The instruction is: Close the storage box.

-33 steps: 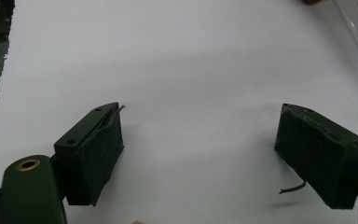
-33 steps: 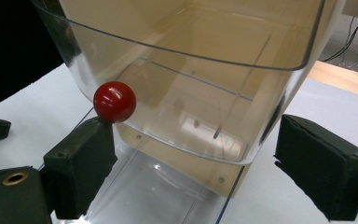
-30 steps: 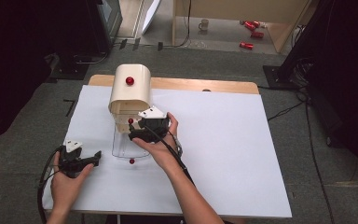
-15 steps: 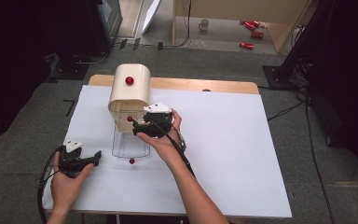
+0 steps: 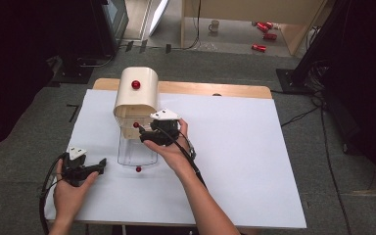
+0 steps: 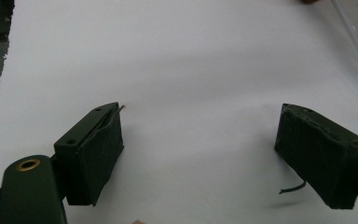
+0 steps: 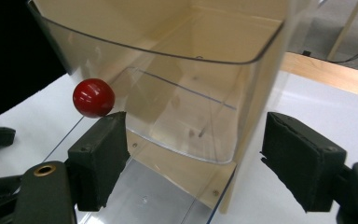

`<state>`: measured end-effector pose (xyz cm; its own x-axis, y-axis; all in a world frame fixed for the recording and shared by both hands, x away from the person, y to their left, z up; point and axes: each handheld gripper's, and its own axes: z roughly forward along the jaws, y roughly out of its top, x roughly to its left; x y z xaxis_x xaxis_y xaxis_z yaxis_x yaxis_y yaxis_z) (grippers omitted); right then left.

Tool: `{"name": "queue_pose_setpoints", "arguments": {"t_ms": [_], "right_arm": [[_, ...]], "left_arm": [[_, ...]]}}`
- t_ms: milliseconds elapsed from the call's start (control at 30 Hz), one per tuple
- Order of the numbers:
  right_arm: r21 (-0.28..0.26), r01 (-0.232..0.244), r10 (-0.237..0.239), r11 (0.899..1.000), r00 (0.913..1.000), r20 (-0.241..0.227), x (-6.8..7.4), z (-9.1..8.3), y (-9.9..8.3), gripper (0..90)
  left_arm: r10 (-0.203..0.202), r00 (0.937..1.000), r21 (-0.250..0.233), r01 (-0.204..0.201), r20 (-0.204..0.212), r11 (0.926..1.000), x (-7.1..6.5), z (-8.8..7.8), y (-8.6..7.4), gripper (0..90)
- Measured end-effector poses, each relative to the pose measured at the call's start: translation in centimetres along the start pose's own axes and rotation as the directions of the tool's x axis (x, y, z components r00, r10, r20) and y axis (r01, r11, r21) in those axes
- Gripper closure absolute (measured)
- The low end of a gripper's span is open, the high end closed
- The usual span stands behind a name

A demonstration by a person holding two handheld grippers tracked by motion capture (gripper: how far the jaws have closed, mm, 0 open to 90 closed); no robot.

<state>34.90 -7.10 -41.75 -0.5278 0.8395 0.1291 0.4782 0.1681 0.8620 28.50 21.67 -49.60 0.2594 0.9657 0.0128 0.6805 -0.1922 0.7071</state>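
A cream cabinet (image 5: 134, 98) with a rounded top and a red knob stands at the table's back left. Its middle clear drawer (image 7: 177, 88) carries a red knob (image 7: 93, 97), also seen from above as the red knob (image 5: 135, 125). My right gripper (image 7: 196, 140) is open at this drawer's front, its left jaw just under the knob and touching nothing. In the high view the right gripper (image 5: 146, 133) sits against the cabinet front. The lowest clear drawer (image 5: 137, 152) is pulled out flat. My left gripper (image 6: 200, 135) is open and empty above the white table, at the front left (image 5: 98, 165).
The white table top (image 5: 235, 161) stretches wide to the right of the cabinet. The pulled-out drawer's own red knob (image 5: 138, 169) lies between both hands. A clear drawer edge (image 6: 356, 37) crosses the left gripper view's top right corner. Cables and red cans lie on the floor beyond.
My right hand has shifted slightly at the cabinet front, staying by the middle drawer's knob. The left hand and its gripper have not moved.
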Motion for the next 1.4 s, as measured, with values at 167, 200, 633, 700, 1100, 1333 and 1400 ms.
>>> {"name": "queue_pose_setpoints", "arguments": {"t_ms": [167,200,633,700,1100,1333,1400], "right_arm": [[0.024,-0.017,0.018,1.0,0.9997,-0.019,0.4,-1.1,-1.1,13.5],[0.029,-0.013,0.013,1.0,0.9996,-0.024,0.6,-1.5,-1.5,13.1],[0.041,-0.01,0.013,0.999,0.9978,-0.065,2.7,-4.4,-5.9,12.8],[0.044,-0.006,0.009,0.999,0.9975,-0.071,2.9,-4.5,-6.2,12.8],[0.057,-0.001,0.007,0.998,0.9938,-0.111,5.0,-4.0,-9.1,2.2],[0.103,0.01,-0.004,0.995,0.9985,-0.055,5.5,-2.4,-10.2,0.9],[0.115,0.015,-0.01,0.993,0.9992,-0.038,5.6,-2.0,-10.6,1.0]], "left_arm": [[-0.002,1.0,-0.003,0.002,-0.001,1.0,0.0,0.0,0.0,14.9],[-0.002,1.0,-0.003,0.002,-0.001,1.0,0.0,0.0,0.0,14.9],[0.0,1.0,-0.001,0.0,-0.001,1.0,0.0,0.0,0.0,14.9],[0.0,1.0,-0.001,0.0,-0.001,1.0,0.0,0.0,0.0,14.9],[0.0,1.0,-0.001,0.0,-0.001,1.0,0.0,0.0,0.0,14.9],[-0.002,1.0,-0.001,0.002,-0.001,1.0,0.0,0.0,0.0,14.9],[-0.001,1.0,0.0,0.001,0.0,1.0,0.0,0.0,0.0,14.9]]}}
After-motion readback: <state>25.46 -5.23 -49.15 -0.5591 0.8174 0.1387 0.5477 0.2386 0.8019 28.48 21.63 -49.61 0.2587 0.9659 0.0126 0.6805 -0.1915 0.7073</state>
